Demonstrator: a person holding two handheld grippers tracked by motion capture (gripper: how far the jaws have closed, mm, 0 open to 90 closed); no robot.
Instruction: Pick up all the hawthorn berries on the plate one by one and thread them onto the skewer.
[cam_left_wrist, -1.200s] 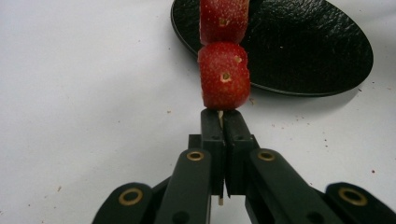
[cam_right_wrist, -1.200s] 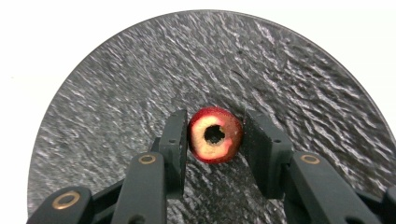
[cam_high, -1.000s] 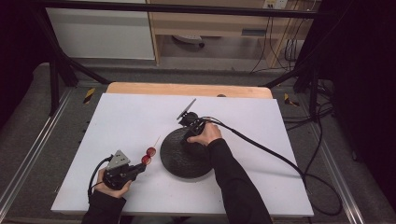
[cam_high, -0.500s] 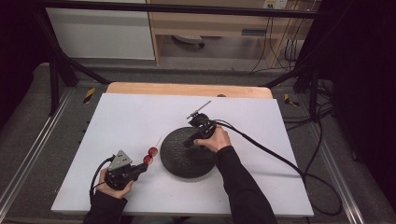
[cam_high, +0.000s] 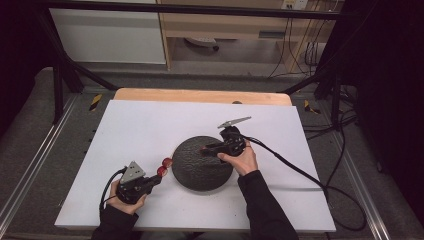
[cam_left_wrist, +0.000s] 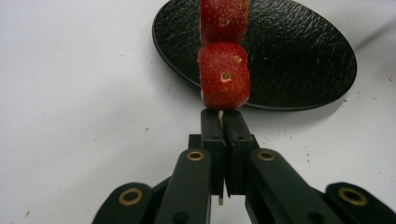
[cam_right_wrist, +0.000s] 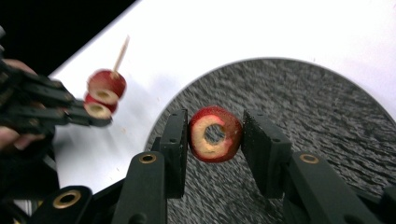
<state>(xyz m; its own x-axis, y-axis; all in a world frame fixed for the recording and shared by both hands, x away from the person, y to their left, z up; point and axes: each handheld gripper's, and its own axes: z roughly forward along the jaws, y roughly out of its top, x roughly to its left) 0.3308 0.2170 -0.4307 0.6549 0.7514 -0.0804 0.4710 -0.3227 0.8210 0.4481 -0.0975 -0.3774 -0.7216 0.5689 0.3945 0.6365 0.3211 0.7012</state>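
right tongs (cam_high: 209, 149): swung from the far-left rim of the round black textured plate (cam_high: 200, 172) to its far-right side, now pointing left over it
red cored fruit ring (cam_right_wrist: 215, 134): carried along between those tongs

The plate (cam_left_wrist: 299, 60) looks matt black with a rough, pebbled grain, stone-like, catching only a dull sheen along its rim. The 2 red fruit pieces (cam_left_wrist: 224, 74) on the skewer (cam_right_wrist: 120, 52) have glossy, speckled skin, and the skewer itself is thin pale wood. The cored slice (cam_right_wrist: 215, 134) shows shiny red skin around pale, matt, slightly grainy flesh. The left gripper (cam_left_wrist: 223, 122) is smooth black plastic, faintly satin, with brass-coloured metal rings at its pivots; the right gripper (cam_right_wrist: 214, 135) is the same, its inner pads finely textured. The tabletop (cam_high: 150, 125) is a smooth, matt white sheet over a bare wood edge (cam_high: 200, 96).
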